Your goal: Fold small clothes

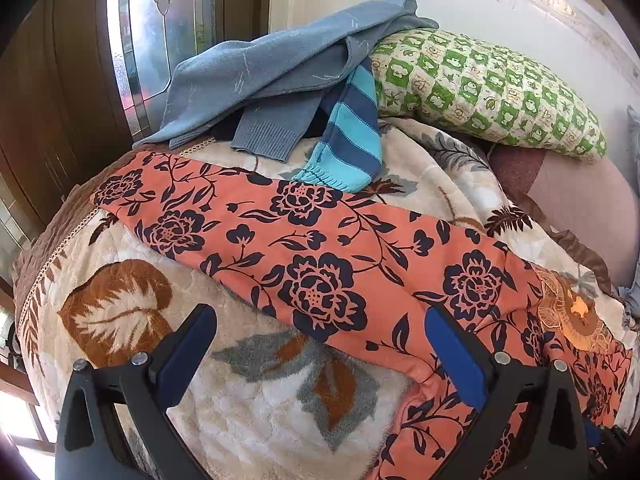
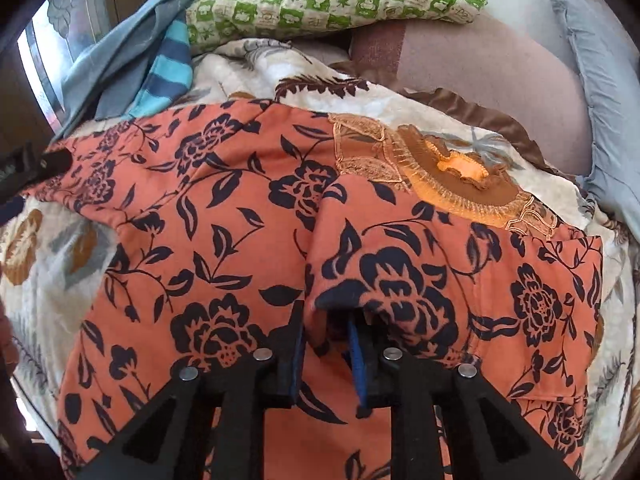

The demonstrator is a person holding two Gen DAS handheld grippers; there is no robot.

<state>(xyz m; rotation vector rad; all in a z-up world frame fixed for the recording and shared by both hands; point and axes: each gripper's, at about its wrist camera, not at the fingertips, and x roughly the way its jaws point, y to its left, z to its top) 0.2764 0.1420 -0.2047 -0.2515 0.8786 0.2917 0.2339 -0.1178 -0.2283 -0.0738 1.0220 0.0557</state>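
— Spread over the bed, that fleecy leaf-print blanket (image 1: 256, 412) is serving as the folding surface, and the orange floral top (image 1: 320, 252) is lying across it with one sleeve stretched out toward the wooden door (image 1: 60, 92).

— Why is the left gripper (image 1: 320, 344) hanging there with its fingers wide apart?

— It's holding nothing; it's hovering just over the sleeve's lower edge, probably lining up for a grab. The blue sweater (image 1: 256, 76) and the striped piece (image 1: 352, 132) are waiting in a heap by the green checked pillow (image 1: 488, 88), out of the way.

— And from the other side?

— From the right wrist, the right gripper (image 2: 326, 344) is pinching a raised fold of the orange top's body, its pads nearly together on the cloth. I'd guess it's gripping there to carry that side across. The lace collar (image 2: 448, 176) is lying flat beyond it, facing up.
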